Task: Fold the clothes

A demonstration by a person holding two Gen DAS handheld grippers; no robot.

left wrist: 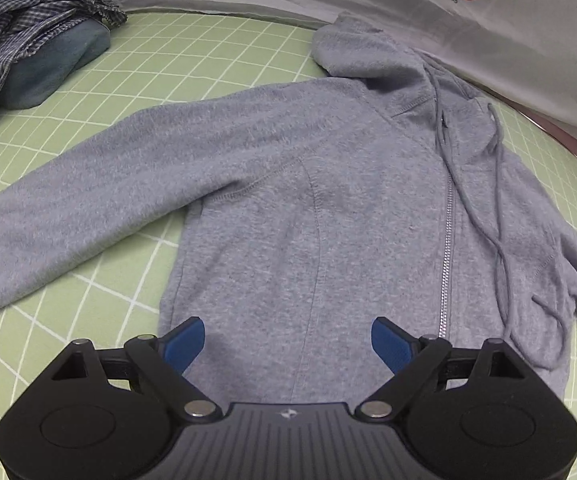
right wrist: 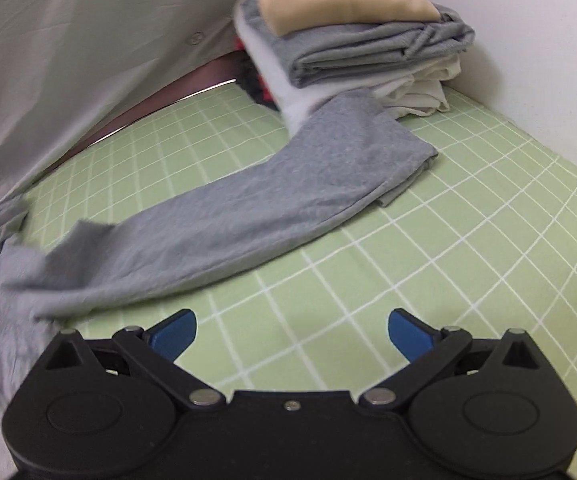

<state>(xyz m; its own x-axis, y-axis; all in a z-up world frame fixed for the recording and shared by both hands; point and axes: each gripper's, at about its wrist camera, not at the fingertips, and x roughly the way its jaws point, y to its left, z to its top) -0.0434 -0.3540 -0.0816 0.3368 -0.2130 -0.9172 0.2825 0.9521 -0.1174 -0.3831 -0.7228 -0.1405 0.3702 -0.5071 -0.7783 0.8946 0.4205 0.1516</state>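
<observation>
Surface: a bed sheet [left wrist: 216, 56], light green with a white grid, fills both views.
Hoodie: a grey zip hoodie [left wrist: 288, 208] lies spread flat on the sheet, front side up, directly ahead of your left gripper.
Zipper: the silver zipper [left wrist: 446, 240] runs down the hoodie's front, closed, to the right of your left gripper.
Drawstrings: two grey cords [left wrist: 496, 216] trail loosely over the chest, right of the zipper.
Hood: it [left wrist: 364, 52] lies crumpled at the far end, touching a white cloth [left wrist: 488, 40] printed with a carrot.
Sleeves: one sleeve [left wrist: 68, 216] stretches out to the left across the sheet; the other sleeve [right wrist: 248, 208] reaches out flat in the right camera, its cuff just beside a stack of clothes.
Left gripper: your left gripper [left wrist: 287, 340] stands wide, blue pads [left wrist: 182, 344] apart and holding nothing, above the hoodie's lower body.
Right gripper: your right gripper [right wrist: 292, 330] also stands wide and empty, over bare sheet, near the sleeve.
Stack: folded clothes [right wrist: 368, 44] in grey, white and beige sit piled by the white wall.
Other laundry: a crumpled checked shirt [left wrist: 16, 40] rests over a folded teal cloth [left wrist: 60, 68], far left.
</observation>
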